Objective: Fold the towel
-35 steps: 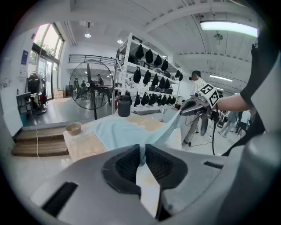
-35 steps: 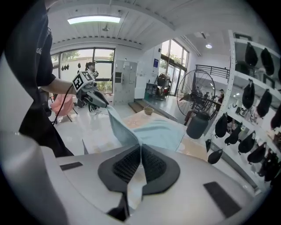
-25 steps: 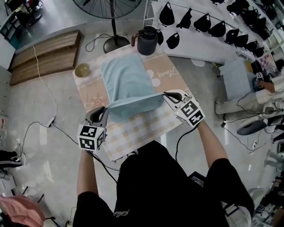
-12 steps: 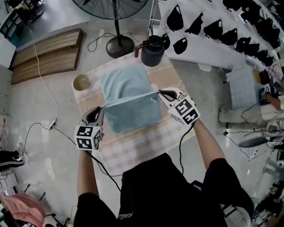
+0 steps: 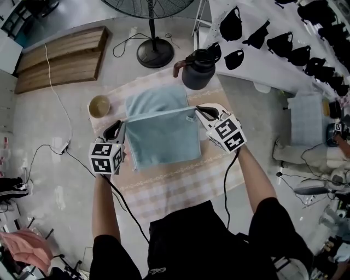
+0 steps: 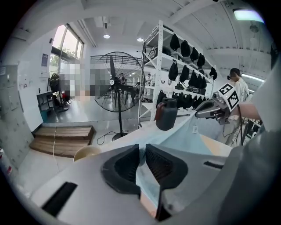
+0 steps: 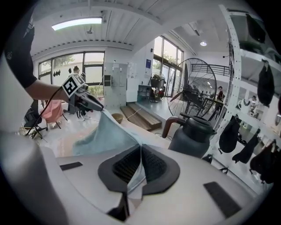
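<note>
Blue towel [image 5: 164, 139]; its white tag [image 6: 194, 129] unreadable.

I've carried the near edge of the towel [image 5: 164, 139], pinched in my left gripper [image 5: 117, 126] and right gripper [image 5: 198, 111], further toward the jug [image 5: 199, 70], so the folded-over layer now covers most of it.

Hidden and cut-off parts
The fan [image 5: 153, 5] is cut by the top edge of the head view. The corners of the towel [image 5: 164, 139] are covered by the jaws of the left gripper [image 5: 119, 126] and the right gripper [image 5: 198, 111], and the middle of the tablecloth [image 5: 175, 183] is hidden under it.
</note>
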Demonstrator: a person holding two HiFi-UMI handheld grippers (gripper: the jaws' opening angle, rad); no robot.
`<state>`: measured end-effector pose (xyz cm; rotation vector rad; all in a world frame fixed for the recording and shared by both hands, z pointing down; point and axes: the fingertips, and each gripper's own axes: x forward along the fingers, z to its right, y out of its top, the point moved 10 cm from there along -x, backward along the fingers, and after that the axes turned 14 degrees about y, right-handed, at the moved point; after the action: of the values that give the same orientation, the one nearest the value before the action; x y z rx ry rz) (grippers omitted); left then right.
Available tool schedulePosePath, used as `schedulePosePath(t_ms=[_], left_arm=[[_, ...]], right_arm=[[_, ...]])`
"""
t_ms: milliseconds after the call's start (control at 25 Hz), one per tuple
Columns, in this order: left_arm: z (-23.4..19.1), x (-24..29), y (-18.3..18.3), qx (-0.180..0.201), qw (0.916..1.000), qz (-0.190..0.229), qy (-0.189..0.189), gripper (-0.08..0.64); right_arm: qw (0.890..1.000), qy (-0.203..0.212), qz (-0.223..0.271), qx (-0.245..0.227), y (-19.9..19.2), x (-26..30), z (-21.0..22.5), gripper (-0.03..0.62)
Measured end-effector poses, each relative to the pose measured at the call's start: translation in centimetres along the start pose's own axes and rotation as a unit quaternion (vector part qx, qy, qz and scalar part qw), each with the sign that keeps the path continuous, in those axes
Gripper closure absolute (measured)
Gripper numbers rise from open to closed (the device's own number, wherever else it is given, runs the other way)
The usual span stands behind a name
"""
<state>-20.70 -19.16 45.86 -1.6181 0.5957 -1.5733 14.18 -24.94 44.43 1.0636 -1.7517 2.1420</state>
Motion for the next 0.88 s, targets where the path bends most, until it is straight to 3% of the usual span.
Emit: schedulePosePath(t_ms=[480,880], left_arm=[[-2.0,9.3,1.1,0.002,0.9990,-0.026,0.036,0.511],[-2.7,14.2,0.3,-0.006,0.9983,-0.036,0.044,0.511]], right_arm=[[1.000,-0.006,-0.001,0.027,-0.9,7.5,8.3,0.580],[0.999,-0.021,-0.002,0.041,-2.6,10.6,10.3,0.580]])
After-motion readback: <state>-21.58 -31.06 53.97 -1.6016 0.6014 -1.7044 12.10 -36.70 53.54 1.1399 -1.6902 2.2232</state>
